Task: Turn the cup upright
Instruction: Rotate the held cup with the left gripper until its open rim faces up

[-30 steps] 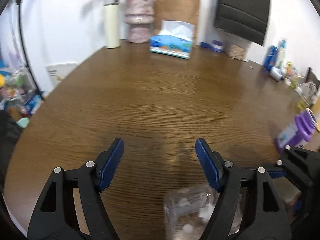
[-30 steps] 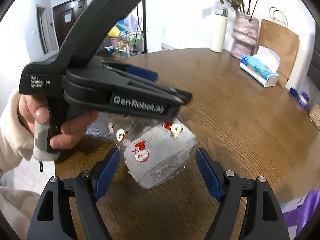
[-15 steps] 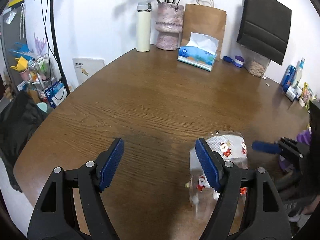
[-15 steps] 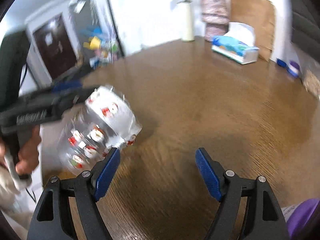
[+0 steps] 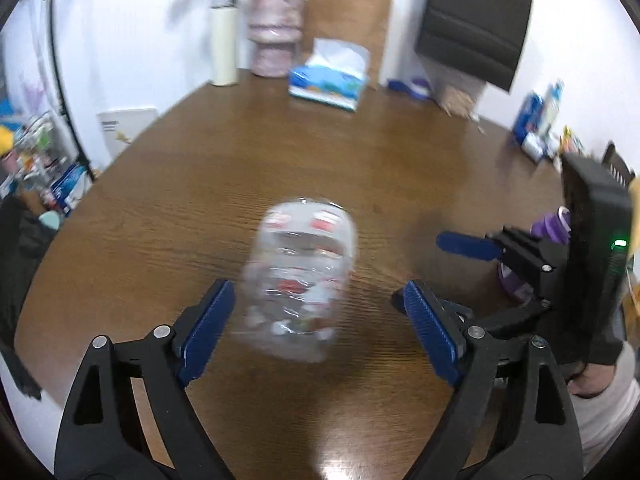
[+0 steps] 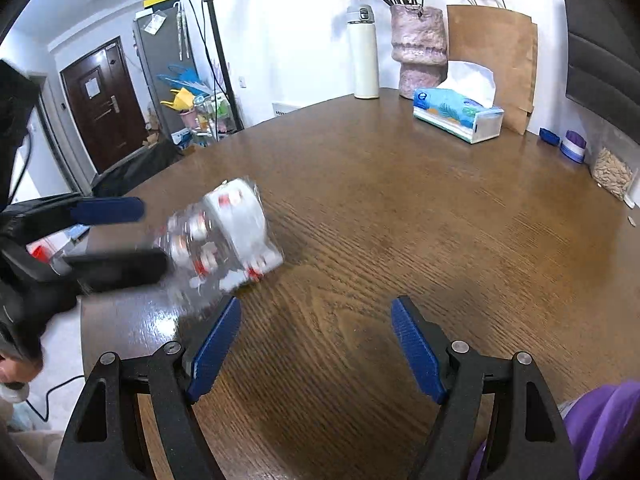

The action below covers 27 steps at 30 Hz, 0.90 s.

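A clear plastic cup point(image 5: 302, 280) with red and white Santa prints lies on its side on the brown wooden table point(image 5: 360, 160), blurred by motion. Its white base end points away from my left gripper. My left gripper point(image 5: 316, 332) is open, its blue pads on either side of the cup's near end and apart from it. In the right wrist view the cup point(image 6: 228, 240) lies at the left, in front of the left gripper's fingers point(image 6: 108, 210). My right gripper point(image 6: 316, 352) is open and empty, to the right of the cup.
At the table's far end stand a tissue box point(image 6: 458, 114), a pink vase point(image 6: 418, 52) with dried flowers, a white flask point(image 6: 362, 56) and a brown paper bag point(image 6: 500, 52). A purple bottle point(image 5: 552, 224) stands behind the right gripper. The table's edge is close at the left.
The cup has come down onto the table on its side. My left gripper has swung in behind it. My right gripper has drawn back to the right, away from the cup.
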Tool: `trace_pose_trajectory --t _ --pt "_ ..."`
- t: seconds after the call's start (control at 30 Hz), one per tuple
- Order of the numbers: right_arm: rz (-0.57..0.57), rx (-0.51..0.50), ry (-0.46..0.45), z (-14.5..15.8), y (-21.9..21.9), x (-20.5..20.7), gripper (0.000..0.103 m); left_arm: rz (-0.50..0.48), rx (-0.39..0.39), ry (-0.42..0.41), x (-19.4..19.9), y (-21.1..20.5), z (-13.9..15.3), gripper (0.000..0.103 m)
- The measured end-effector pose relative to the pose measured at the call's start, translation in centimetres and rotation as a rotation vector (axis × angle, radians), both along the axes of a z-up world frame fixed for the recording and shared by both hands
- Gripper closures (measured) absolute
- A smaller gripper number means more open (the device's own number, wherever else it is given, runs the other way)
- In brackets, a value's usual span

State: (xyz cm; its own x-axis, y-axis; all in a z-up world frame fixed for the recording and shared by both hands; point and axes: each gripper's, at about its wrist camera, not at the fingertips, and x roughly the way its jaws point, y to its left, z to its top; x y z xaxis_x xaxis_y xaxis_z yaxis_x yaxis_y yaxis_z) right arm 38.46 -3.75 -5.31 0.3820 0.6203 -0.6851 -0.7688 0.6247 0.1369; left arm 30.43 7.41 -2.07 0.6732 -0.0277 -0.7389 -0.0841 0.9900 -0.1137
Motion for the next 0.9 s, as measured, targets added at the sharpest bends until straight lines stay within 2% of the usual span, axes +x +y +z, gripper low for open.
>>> trace_pose_trajectory --t 0.07,0.13,0.17,0.2,0.23,0.33,0.4,0.47,0.57,0.67,0.73,0.9 --pt "0.005 -0.006 -0.026 0.3 0.0 -0.6 0.021 -0.024 0.009 0.043 1.4 0.1 -1.0 0.019" --pt "-0.005 -0.046 -0.065 0.4 -0.1 -1.0 0.021 -0.067 -0.028 0.12 3.0 0.8 -2.2 0.023" --pt "-0.002 -0.044 -0.073 0.5 -0.3 -1.2 0.021 -0.074 -0.032 0.148 3.5 1.0 -2.6 0.026" --pt "0.003 -0.039 -0.072 0.6 -0.5 -1.3 0.021 -0.069 -0.015 0.182 4.1 1.2 -3.1 0.035" --pt "0.002 -0.035 -0.065 0.7 -0.6 -1.4 0.021 -0.072 0.004 0.204 4.7 1.2 -3.5 0.038" --pt "0.014 -0.026 -0.079 1.2 -0.7 -1.9 0.021 -0.094 -0.022 0.172 5.1 1.3 -3.3 0.04" --pt "0.008 -0.035 -0.1 1.5 -0.8 -2.0 0.021 -0.074 -0.021 0.114 4.5 1.5 -2.5 0.04" --pt "-0.011 -0.006 -0.103 2.2 -1.4 -1.8 0.021 -0.061 0.008 0.021 3.4 1.6 -1.1 0.04" --pt "0.012 0.109 -0.097 4.4 -3.0 -2.0 0.021 -0.036 0.053 -0.096 1.9 1.7 0.4 0.04" --pt "0.044 0.277 -0.043 7.1 -4.4 -1.8 0.02 -0.055 -0.02 -0.215 0.9 1.6 1.9 0.04" --pt "0.085 0.378 0.009 8.7 -4.6 -1.2 0.02 -0.102 -0.061 -0.3 -0.2 0.8 3.2 0.04" --pt "0.17 0.535 0.133 11.5 -3.8 0.5 0.02 -0.282 -0.123 -0.468 -2.7 -1.3 6.6 0.039"
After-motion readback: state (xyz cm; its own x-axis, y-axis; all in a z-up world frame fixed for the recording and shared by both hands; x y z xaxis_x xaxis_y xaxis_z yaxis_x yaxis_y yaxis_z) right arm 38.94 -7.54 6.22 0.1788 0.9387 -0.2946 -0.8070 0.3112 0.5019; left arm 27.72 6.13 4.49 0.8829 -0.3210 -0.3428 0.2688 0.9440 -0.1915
